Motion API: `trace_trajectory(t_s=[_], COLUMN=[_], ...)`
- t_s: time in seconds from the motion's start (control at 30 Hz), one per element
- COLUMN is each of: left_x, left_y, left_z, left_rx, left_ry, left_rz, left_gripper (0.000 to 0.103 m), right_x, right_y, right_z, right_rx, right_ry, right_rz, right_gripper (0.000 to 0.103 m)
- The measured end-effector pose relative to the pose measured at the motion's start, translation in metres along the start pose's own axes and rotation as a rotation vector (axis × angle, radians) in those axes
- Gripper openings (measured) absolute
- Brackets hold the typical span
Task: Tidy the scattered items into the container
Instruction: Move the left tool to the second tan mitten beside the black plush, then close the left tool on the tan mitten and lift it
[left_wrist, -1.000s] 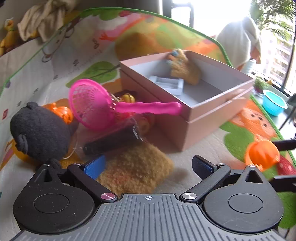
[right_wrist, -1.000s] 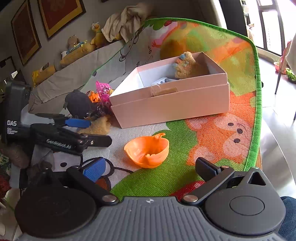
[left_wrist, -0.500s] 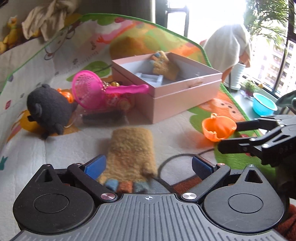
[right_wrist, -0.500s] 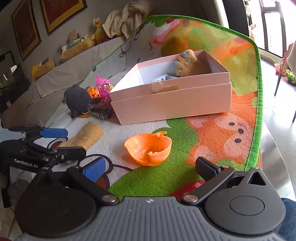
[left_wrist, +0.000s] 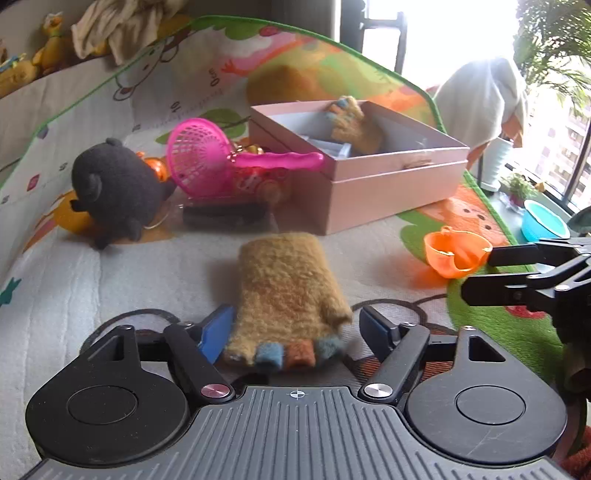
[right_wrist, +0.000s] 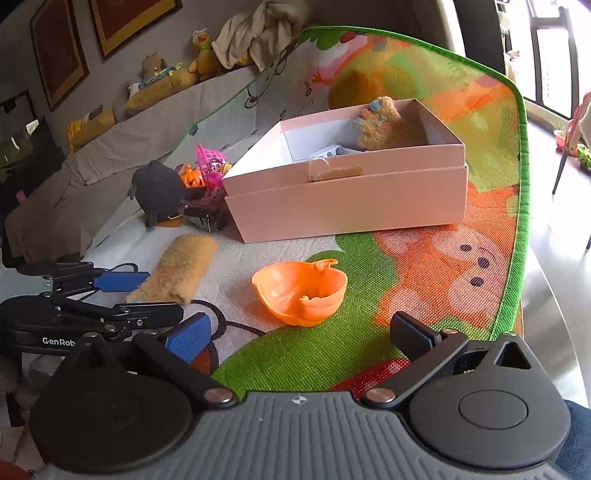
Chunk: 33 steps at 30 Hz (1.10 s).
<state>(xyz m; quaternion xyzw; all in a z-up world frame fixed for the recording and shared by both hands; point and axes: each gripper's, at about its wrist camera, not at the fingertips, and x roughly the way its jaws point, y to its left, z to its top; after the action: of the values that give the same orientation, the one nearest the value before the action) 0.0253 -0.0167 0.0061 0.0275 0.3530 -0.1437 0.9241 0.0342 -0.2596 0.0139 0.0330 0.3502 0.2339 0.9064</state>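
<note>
A fuzzy tan glove (left_wrist: 288, 291) lies flat on the play mat, its fingertip end between the open fingers of my left gripper (left_wrist: 295, 328); it also shows in the right wrist view (right_wrist: 177, 269). The pink box (left_wrist: 391, 184) stands behind it with a matching tan glove (left_wrist: 354, 125) inside. An orange plastic bowl (right_wrist: 301, 291) sits on the mat just ahead of my open, empty right gripper (right_wrist: 303, 336). A black plush toy (left_wrist: 118, 188), a pink net scoop (left_wrist: 229, 158) and a dark flat object (left_wrist: 225, 218) lie left of the box.
The play mat (right_wrist: 461, 266) ends at a green border on the right, with bare floor beyond. A blue bowl (left_wrist: 543, 221) and a potted plant stand on the floor at the far right. Plush toys and cloth (right_wrist: 258, 33) sit on the couch behind.
My left gripper has pulled back from the toy pile, so the whole glove now lies ahead with its finger end between my fingers. The right gripper has barely moved.
</note>
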Motion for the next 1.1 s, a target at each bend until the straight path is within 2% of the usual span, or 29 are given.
trace_trajectory(t_s=[0.13,0.3,0.53,0.6,0.67,0.73,0.77,0.8,0.9,0.97,1.1], left_x=[0.002,0.007,0.003,0.000,-0.005,-0.009,-0.011,-0.015,-0.022,-0.019,-0.003], left_y=[-0.012,-0.007,0.001,0.012,0.027,0.042,0.049,0.055,0.059,0.050,0.031], left_z=[-0.003,0.000,-0.002,-0.003,-0.005,-0.007,-0.007,-0.007,-0.006,-0.002,0.009], left_rx=[0.055,0.000,0.038,0.037,0.027,-0.007,-0.035,-0.066,-0.124,-0.089,0.026], left_ry=[-0.019,-0.025,-0.027,-0.022,-0.021,-0.024,-0.028,-0.037,-0.067,-0.075,-0.068], left_rz=[0.030,0.048,0.045,0.094,0.194,0.306,0.332,0.323,0.200,0.163,0.157], left_gripper=[0.072,0.077,0.072,0.079,0.091,0.092,0.092,0.092,0.094,0.095,0.095], right_x=[0.003,0.003,0.003,0.003,0.003,0.003,0.003,0.003,0.003,0.003,0.001], right_y=[0.006,0.005,0.005,0.005,0.005,0.005,0.005,0.005,0.005,0.005,0.014], right_z=[0.000,0.000,-0.001,-0.001,-0.001,-0.001,-0.001,-0.001,-0.001,0.000,0.005], right_rx=[-0.037,-0.038,-0.037,-0.037,-0.037,-0.037,-0.037,-0.038,-0.038,-0.039,-0.112], right_ry=[0.011,0.010,0.010,0.010,0.010,0.010,0.010,0.010,0.010,0.010,-0.005], right_rz=[-0.031,-0.031,-0.030,-0.030,-0.030,-0.030,-0.030,-0.030,-0.031,-0.037,-0.099], right_gripper=[0.103,0.103,0.103,0.103,0.103,0.103,0.103,0.103,0.103,0.103,0.101])
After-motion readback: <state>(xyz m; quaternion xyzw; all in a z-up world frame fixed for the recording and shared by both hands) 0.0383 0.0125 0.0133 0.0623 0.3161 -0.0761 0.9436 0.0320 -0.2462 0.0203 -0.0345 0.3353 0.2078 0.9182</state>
